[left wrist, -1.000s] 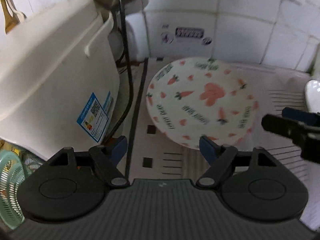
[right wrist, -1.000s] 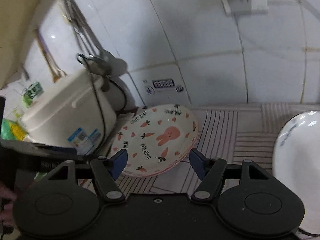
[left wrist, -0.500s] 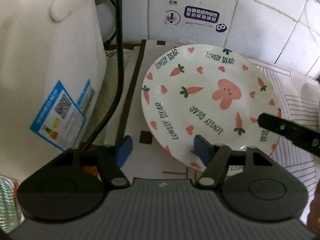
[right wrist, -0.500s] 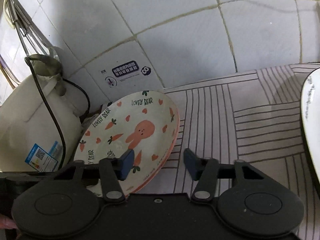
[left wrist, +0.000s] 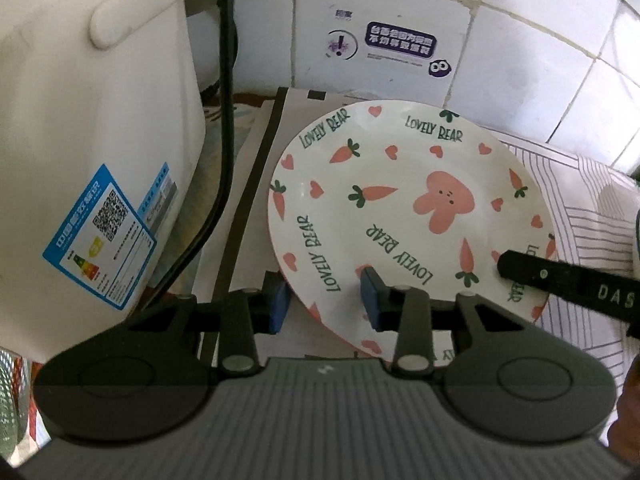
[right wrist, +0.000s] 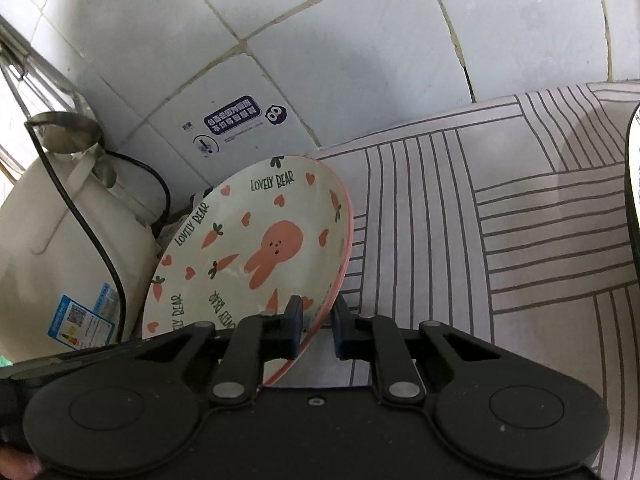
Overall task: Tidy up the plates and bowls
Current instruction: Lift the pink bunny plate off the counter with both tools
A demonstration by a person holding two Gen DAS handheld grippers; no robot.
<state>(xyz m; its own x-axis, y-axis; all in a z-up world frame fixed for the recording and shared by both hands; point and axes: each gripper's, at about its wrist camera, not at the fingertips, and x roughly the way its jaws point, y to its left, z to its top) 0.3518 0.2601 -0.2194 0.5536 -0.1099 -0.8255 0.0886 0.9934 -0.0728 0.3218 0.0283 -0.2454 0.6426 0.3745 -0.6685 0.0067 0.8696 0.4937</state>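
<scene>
On the striped mat (right wrist: 520,208), the carrot plate (right wrist: 256,248) is gripped at its rim by the right gripper (right wrist: 316,330). Its near rim is straddled by the left gripper (left wrist: 322,304), closing, contact unclear. Sorting is barely begun; a second dish (right wrist: 634,200) is untouched.

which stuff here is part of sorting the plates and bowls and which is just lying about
Part of the job:
- bunny plate, its rim between both tongs
- right tongs, shut on the plate's rim
- left tongs, astride the rim, pads not pressing
- white dish at the right edge

Just lying about:
- rice cooker
- black power cord
- wall sticker
- striped mat

A home kitchen: white tiled wall (right wrist: 360,40), rice cooker (left wrist: 80,140), striped counter mat (right wrist: 500,220).
</scene>
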